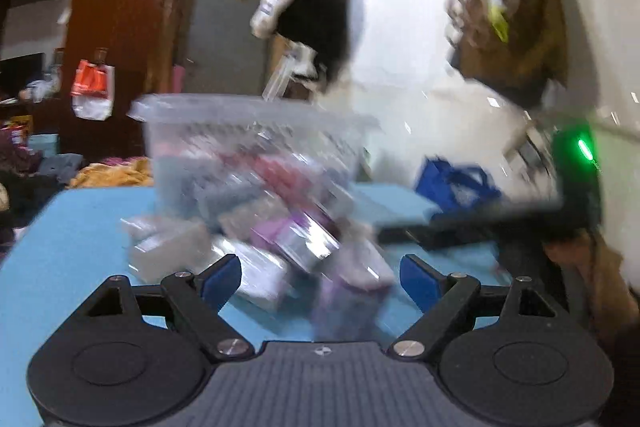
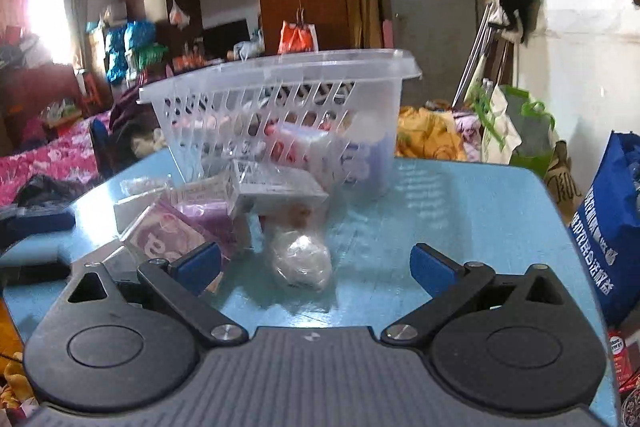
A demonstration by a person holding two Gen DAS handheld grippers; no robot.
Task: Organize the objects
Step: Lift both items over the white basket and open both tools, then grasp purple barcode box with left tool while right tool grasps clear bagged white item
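Right up front in the right wrist view, the right gripper [image 2: 316, 269] has its jaws spread wide with nothing between the blue pads, poised low over the light blue tabletop [image 2: 460, 211]. Just past the jaws, at about 12 o'clock, sits a crinkly clear-wrapped white bundle [image 2: 301, 261], resting on the tabletop between the two pads' lines. At 10 o'clock from it lies a purple packet [image 2: 172, 237], its near corner hidden behind the left pad, and touching that a pile of small clear-wrapped boxes [image 2: 276, 187] leaning against each other. Behind the pile, at 12 o'clock, stands the clear slotted basket [image 2: 280, 95], upright on the tabletop, with pink and white packets showing through its wall. Off at 3 o'clock a blue tote bag [image 2: 608, 227] stands beside the tabletop's edge. Over to the left wrist view, badly motion-blurred: the left gripper [image 1: 320, 279] also has its jaws wide apart, gripping nothing, and the same heap of packets [image 1: 280, 247] lies just ahead of them, with the basket [image 1: 248, 147] beyond at 11 o'clock; what each packet is cannot be told here.
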